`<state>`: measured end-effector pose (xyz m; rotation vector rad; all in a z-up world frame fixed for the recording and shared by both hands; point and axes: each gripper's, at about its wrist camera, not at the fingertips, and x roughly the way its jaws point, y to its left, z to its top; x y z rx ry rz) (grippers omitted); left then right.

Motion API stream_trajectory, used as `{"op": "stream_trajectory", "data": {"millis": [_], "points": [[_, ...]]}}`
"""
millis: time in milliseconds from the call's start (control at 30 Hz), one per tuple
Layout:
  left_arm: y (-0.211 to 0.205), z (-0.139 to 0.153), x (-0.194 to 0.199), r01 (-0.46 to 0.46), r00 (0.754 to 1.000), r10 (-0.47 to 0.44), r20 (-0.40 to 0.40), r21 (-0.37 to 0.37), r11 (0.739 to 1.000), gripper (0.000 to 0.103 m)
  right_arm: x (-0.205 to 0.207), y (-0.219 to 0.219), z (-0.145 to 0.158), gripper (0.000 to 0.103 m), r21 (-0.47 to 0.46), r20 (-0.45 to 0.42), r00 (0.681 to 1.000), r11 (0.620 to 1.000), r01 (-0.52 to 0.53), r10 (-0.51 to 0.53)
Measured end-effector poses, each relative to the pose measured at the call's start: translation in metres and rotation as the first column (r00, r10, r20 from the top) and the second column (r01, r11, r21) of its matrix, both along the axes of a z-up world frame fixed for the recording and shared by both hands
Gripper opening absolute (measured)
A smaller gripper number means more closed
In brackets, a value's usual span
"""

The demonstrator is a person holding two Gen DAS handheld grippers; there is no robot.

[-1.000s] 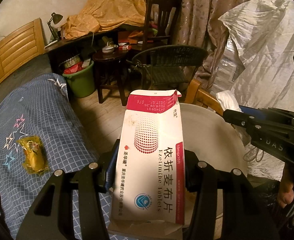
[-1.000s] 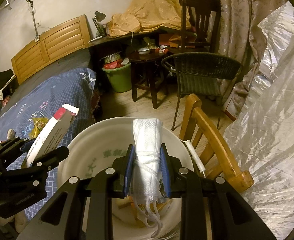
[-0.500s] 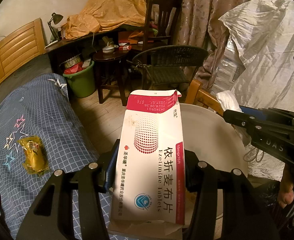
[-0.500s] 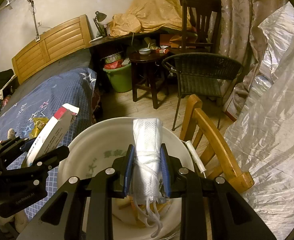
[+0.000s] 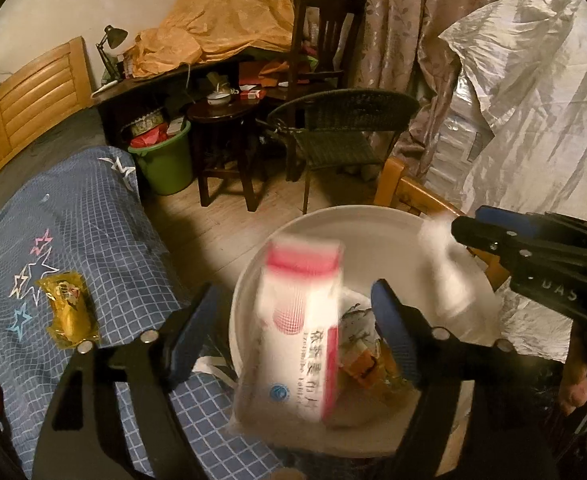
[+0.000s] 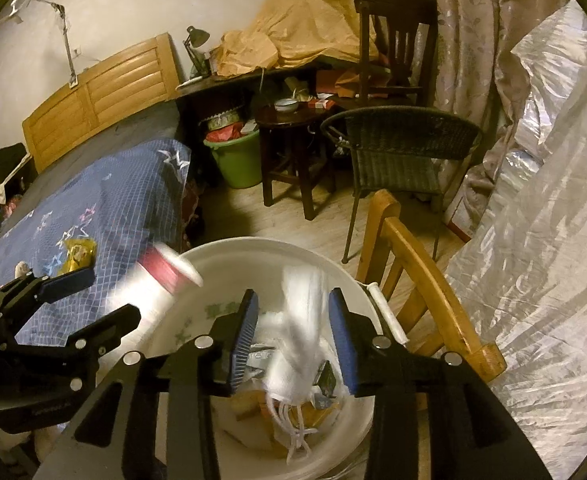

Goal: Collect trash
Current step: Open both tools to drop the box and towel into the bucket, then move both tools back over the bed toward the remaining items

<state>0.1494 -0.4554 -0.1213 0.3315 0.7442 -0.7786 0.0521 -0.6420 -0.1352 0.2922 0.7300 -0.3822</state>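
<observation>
Both grippers hang over a white basin [image 5: 333, 224] that holds scraps. My left gripper [image 5: 293, 300] is opening, its jaws well apart. The white and red tablet box [image 5: 301, 320] is blurred between them, clear of both pads and dropping into the basin. My right gripper [image 6: 292, 300] is opening too. A white face mask [image 6: 297, 340] is blurred between its pads, loose and falling, with its strings trailing into the basin [image 6: 253, 244]. From the right wrist, the left gripper [image 6: 107, 296] shows at the left beside the box [image 6: 165, 268]. A yellow wrapper [image 5: 67, 308] lies on the bed.
A blue checked quilt [image 5: 93, 220] covers the bed at the left. A wooden chair back [image 6: 413, 280] rises just right of the basin, with silver plastic sheeting [image 6: 533, 240] behind it. Farther off stand a green bucket [image 5: 165, 164], a dark stool [image 5: 221, 120] and a wicker chair [image 5: 341, 120].
Both grippers have opened. The tablet box has slipped from the left jaws and the mask from the right jaws, and both drop toward the basin. Neither hand has shifted.
</observation>
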Motion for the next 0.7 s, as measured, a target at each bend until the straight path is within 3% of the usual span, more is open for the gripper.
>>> {"op": "stream_trajectory", "data": {"millis": [400, 700], "points": [[0.012, 0.006, -0.004, 0.005, 1.000, -0.005, 0.008, -0.013, 1.000, 0.076, -0.010, 0.017, 0.014, 0.039, -0.032, 0.039, 0.999, 0.999, -0.010, 0.011], [0.045, 0.017, -0.023, 0.031, 0.999, -0.031, 0.020, -0.043, 0.999, 0.076, -0.050, 0.056, 0.026, 0.050, -0.052, 0.105, 0.994, 0.999, -0.009, 0.014]]}}
